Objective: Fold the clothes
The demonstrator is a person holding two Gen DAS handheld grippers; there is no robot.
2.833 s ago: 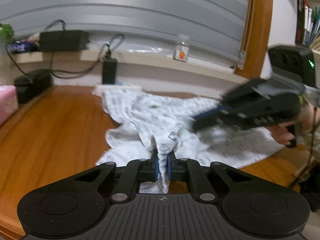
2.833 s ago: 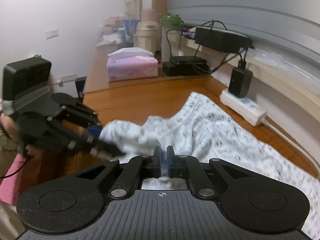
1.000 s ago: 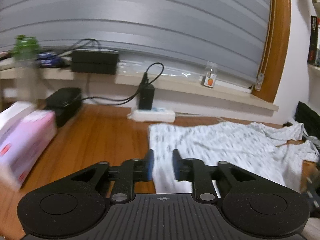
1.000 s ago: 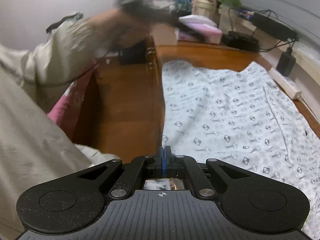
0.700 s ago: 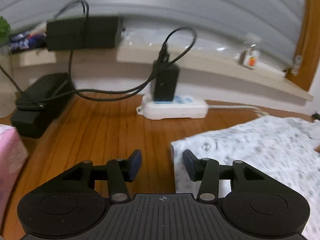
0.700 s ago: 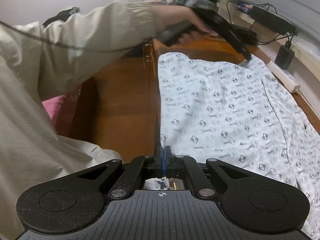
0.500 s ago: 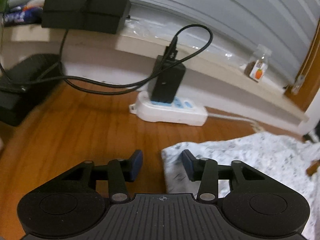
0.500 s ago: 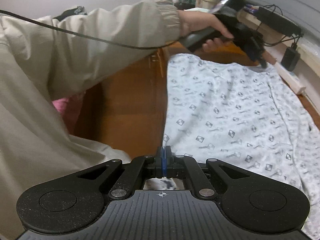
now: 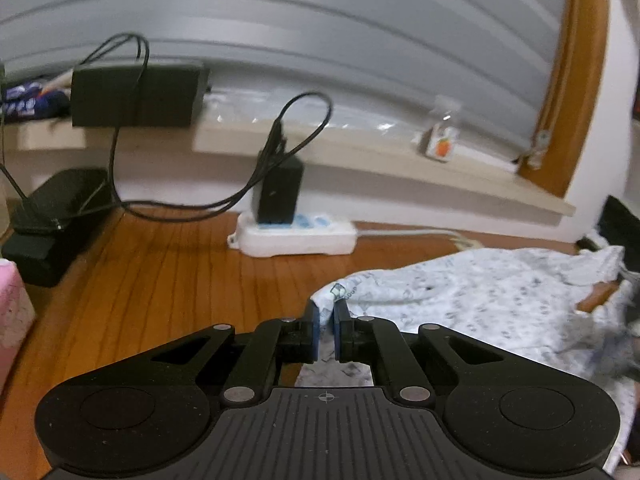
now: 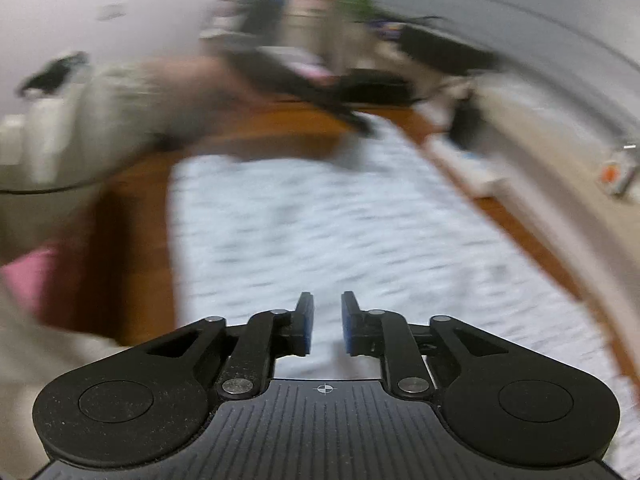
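Note:
A white garment with a small dark print (image 9: 480, 300) lies spread on the wooden table (image 9: 160, 280). My left gripper (image 9: 326, 312) is shut on the garment's far left corner, and a fold of cloth shows between the blue pads. In the right wrist view the same garment (image 10: 320, 232) stretches away, blurred by motion. My right gripper (image 10: 326, 308) is open just above its near edge, with nothing between the fingers. The other gripper (image 10: 320, 100) and a person's sleeve (image 10: 120, 112) show blurred at the garment's far corner.
A white power strip (image 9: 296, 236) with a black adapter (image 9: 278, 192) lies against the wall behind the garment. Black boxes (image 9: 52, 220) and cables sit at the left. A pink tissue pack (image 9: 12, 312) is at the far left. A small bottle (image 9: 440, 140) stands on the ledge.
My left gripper has shut on the garment's corner; half a second ago it was open around it. My right gripper has let go of the near edge and is moving fast.

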